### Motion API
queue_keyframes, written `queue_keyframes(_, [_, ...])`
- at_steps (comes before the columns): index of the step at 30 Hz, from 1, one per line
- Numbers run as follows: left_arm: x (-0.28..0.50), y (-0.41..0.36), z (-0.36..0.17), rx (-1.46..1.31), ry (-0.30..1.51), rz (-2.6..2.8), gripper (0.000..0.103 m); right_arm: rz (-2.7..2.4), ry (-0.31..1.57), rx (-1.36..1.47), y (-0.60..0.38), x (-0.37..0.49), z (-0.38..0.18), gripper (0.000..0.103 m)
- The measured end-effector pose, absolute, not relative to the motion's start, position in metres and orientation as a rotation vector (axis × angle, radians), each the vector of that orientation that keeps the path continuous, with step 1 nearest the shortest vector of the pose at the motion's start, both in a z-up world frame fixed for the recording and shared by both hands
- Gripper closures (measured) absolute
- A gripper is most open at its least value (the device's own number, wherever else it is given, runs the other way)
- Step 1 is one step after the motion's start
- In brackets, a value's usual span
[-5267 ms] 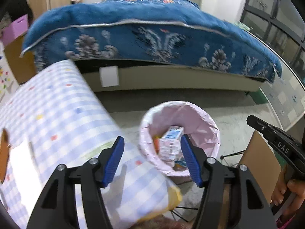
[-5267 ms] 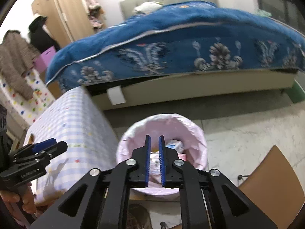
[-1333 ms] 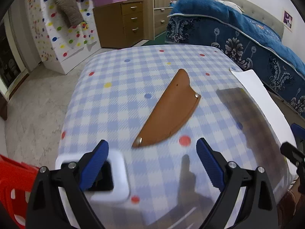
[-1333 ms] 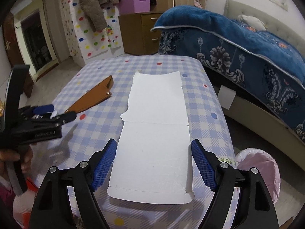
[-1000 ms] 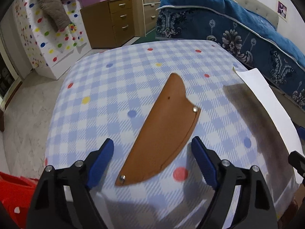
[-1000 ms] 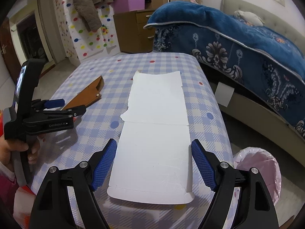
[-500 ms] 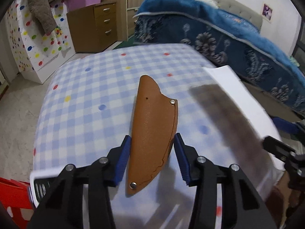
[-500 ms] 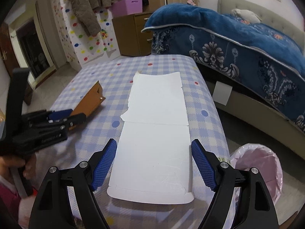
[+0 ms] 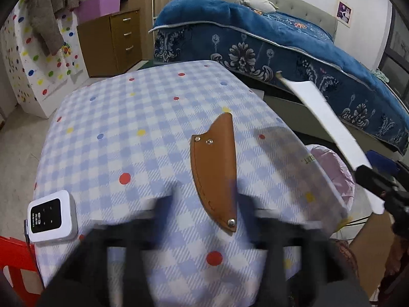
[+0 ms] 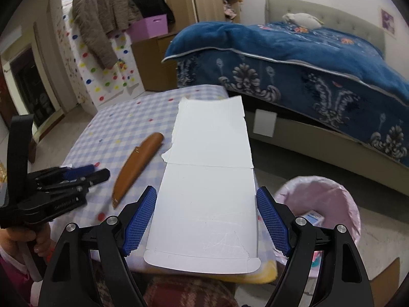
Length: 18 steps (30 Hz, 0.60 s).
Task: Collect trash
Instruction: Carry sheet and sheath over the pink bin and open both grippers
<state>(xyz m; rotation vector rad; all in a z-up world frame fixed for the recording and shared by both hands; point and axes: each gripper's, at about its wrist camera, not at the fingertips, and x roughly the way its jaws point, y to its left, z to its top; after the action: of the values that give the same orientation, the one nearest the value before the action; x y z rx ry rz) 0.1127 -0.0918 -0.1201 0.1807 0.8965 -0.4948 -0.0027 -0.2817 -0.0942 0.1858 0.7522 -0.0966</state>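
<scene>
**White cardboard held over the surface's edge, brown sheath lying loose**

The right tongs [image 10: 204, 220] are clamped on a long white cardboard sheet [image 10: 209, 174], its blue pads pressed to the sheet's two long edges at the near end. The sheet runs away from the camera, creased across its middle and torn at the far left corner. In the left wrist view the same sheet [image 9: 324, 122] shows raised and tilted off the surface's right side, above the pink-lined trash bin [image 9: 334, 168]. From the right wrist view the bin [image 10: 319, 199] stands on the floor to the right of the sheet, with a small carton visible inside.

The left tongs [image 9: 204, 215] are a dark blur at the near edge of their own view; their jaws are opening, and they grip nothing. The brown leather sheath [image 9: 217, 168] lies flat on the checked surface [image 9: 115, 117] between and just beyond them, its riveted tip pointing near. In the right wrist view the left tongs [image 10: 99, 171] are seen from the side, just left of the sheath [image 10: 135, 168], held by a hand [image 10: 30, 240] in a pink sleeve.

A small white device [image 9: 51, 216] with a dark screen sits at the near left corner of the surface. A bed [image 10: 306, 58] with a blue patterned blanket fills the far right.
</scene>
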Motion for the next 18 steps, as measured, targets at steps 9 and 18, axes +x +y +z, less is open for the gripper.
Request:
queue_keyframes(9, [0.130,-0.112,-0.150,0.192,0.972,-0.470,0.037,-0.116,0.750,0.206,-0.293,-0.012,-0.097,0.024])
queue_keyframes(18, [0.146,-0.133,-0.150,0.210,0.963,-0.475,0.054,-0.116,0.755,0.211,-0.297,-0.014,-0.102,0.024])
